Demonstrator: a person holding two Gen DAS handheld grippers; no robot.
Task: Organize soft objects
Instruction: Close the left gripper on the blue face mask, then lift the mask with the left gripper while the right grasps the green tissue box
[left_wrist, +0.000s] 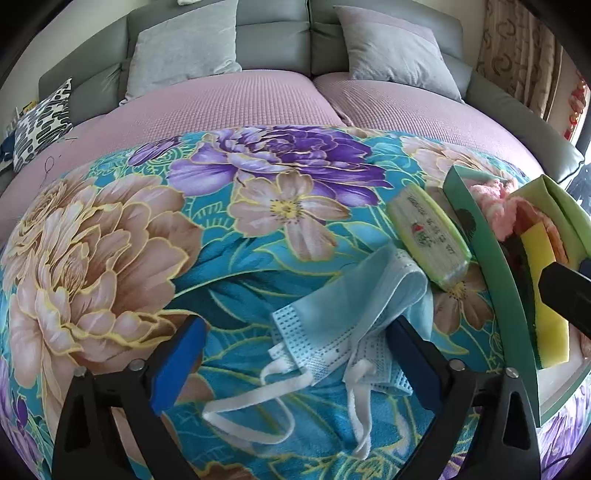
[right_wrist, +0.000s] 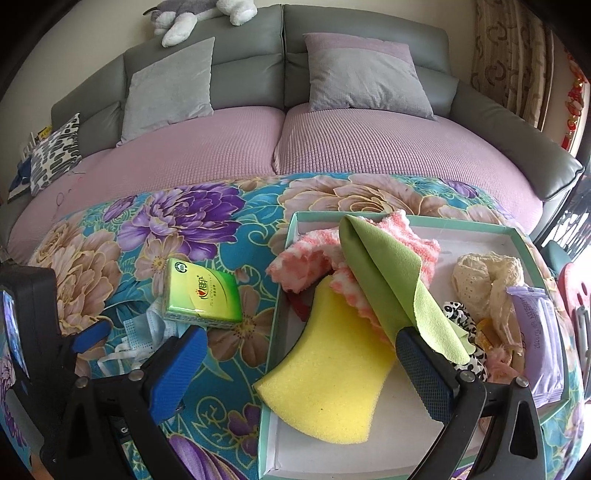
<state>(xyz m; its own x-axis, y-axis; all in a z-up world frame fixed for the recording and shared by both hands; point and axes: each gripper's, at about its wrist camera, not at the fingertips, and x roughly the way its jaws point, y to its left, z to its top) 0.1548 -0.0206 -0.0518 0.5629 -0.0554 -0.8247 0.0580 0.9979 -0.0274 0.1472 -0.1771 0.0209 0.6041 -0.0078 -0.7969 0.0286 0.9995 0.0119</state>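
Observation:
A light blue face mask (left_wrist: 343, 314) lies crumpled on the floral blanket (left_wrist: 110, 240), its white ear loops trailing toward me. My left gripper (left_wrist: 295, 363) is open, its blue pads on either side of the mask and apart from it. A green tissue pack (left_wrist: 428, 236) lies beside the green-rimmed box (left_wrist: 491, 258). In the right wrist view my right gripper (right_wrist: 303, 371) stands open over the box (right_wrist: 406, 218), where a yellow sponge (right_wrist: 332, 376), a green cloth (right_wrist: 399, 280) and a pink fluffy fabric (right_wrist: 317, 254) lie. The mask (right_wrist: 144, 332) and tissue pack (right_wrist: 203, 295) show at the left.
The box also holds cream lace (right_wrist: 487, 277), a purple wipes pack (right_wrist: 539, 343) and a spotted band (right_wrist: 458, 314). Behind the blanket is a grey sofa with a pink cover (right_wrist: 221, 147), grey cushions (right_wrist: 354, 77), a patterned cushion (right_wrist: 55, 155) and a plush toy (right_wrist: 199, 14). A curtain (right_wrist: 517, 55) hangs at the right.

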